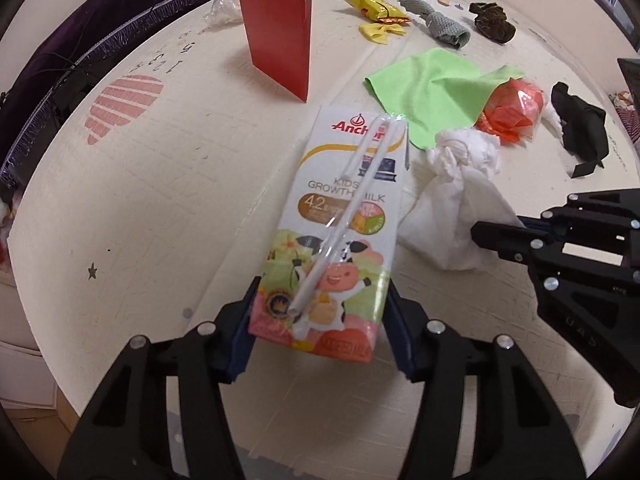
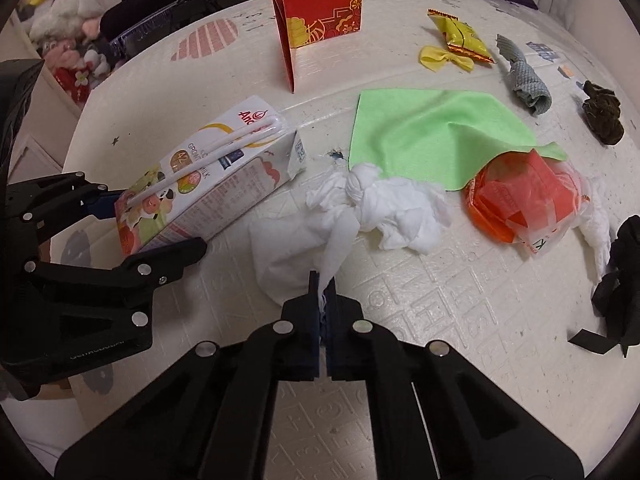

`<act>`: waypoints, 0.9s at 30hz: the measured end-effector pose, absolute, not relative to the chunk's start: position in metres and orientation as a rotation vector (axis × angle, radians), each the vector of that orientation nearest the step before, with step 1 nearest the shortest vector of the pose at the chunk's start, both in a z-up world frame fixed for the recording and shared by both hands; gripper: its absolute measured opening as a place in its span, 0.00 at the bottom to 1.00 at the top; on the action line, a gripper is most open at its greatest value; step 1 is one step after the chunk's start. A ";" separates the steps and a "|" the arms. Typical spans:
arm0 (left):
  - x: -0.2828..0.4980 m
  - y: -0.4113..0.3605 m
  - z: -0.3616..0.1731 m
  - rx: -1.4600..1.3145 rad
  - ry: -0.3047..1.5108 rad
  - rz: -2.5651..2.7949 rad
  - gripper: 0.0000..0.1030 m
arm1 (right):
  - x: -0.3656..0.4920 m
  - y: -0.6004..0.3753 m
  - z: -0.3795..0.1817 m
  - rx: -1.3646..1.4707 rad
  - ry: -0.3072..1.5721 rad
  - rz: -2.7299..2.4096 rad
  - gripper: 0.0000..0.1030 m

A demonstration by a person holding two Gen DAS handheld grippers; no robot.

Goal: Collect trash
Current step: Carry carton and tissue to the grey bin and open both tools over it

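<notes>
Cream mat (image 2: pixel 460 304): carton (image 1: pixel 340 232) between left tongs (image 1: pixel 320 320).

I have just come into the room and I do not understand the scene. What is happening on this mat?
A person is collecting trash with two handheld grippers. The left gripper is shut on a white Anchor milk carton with a wrapped straw on its face. The right gripper is shut on a crumpled white tissue beside it. A red paper gift bag stands open farther back, and a green cloth and an orange plastic wrapper lie on the cream foam mat.
</notes>
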State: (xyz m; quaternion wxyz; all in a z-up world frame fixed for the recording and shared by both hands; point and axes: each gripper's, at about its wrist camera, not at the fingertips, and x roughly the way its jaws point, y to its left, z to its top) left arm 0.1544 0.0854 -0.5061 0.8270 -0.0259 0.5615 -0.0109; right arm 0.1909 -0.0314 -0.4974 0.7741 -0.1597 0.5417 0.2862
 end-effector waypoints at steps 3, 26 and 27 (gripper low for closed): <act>0.149 0.083 -0.497 -0.057 1.169 -0.036 0.53 | 0.188 -0.033 -0.487 -0.352 1.163 0.611 0.01; -0.098 0.234 -0.402 -0.425 1.080 0.530 0.54 | 0.027 0.158 -0.390 -0.670 1.011 1.134 0.01; -0.117 0.244 -0.404 -0.452 1.081 0.575 0.54 | 0.014 0.172 -0.390 -0.688 1.004 1.174 0.01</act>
